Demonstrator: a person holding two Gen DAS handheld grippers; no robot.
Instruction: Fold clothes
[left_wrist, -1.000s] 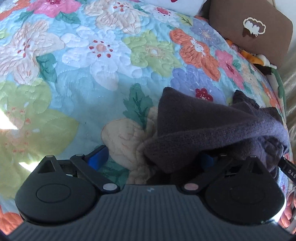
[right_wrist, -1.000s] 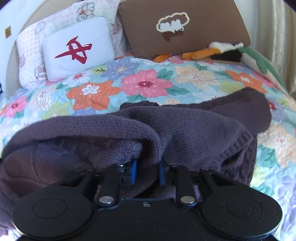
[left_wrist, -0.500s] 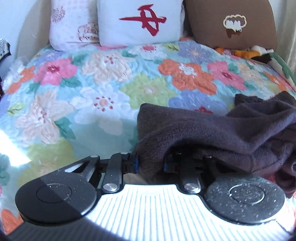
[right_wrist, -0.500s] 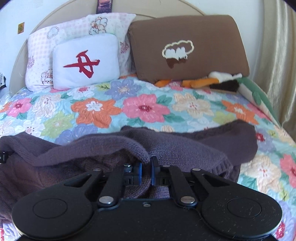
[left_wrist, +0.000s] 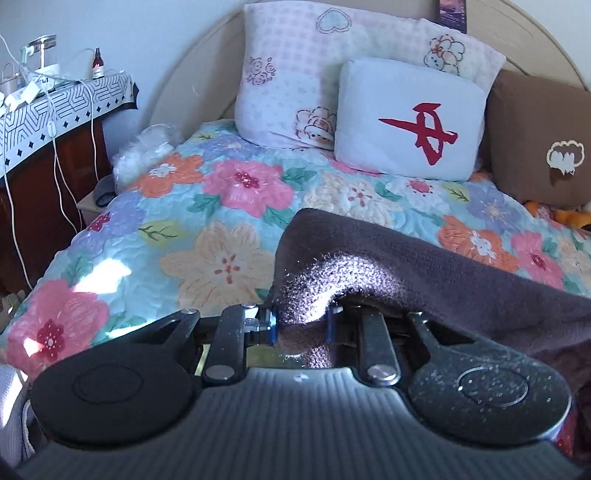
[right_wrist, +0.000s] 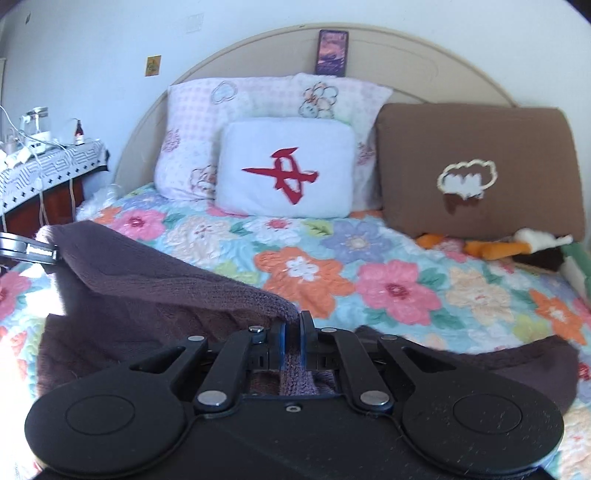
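A dark purple knit sweater (left_wrist: 424, 273) hangs lifted above the floral quilt (left_wrist: 229, 206). My left gripper (left_wrist: 300, 325) is shut on a bunched fold of it, and the cloth drapes away to the right. My right gripper (right_wrist: 291, 339) is shut on another edge of the sweater (right_wrist: 155, 291), whose top hem stretches left and up to the left gripper (right_wrist: 33, 251). More of the sweater lies on the quilt (right_wrist: 388, 280) at lower right. Its underside is hidden.
Pillows stand at the headboard: a pink one (right_wrist: 258, 107), a white one with a red mark (right_wrist: 284, 173), a brown one (right_wrist: 476, 173). Stuffed toys (right_wrist: 524, 247) lie at the right. A side table (left_wrist: 48, 110) with cables stands on the left.
Both grippers have risen and tilted up, lifting the sweater off the quilt. The left gripper closed on a fold of it. The cloth between the two is now stretched out.
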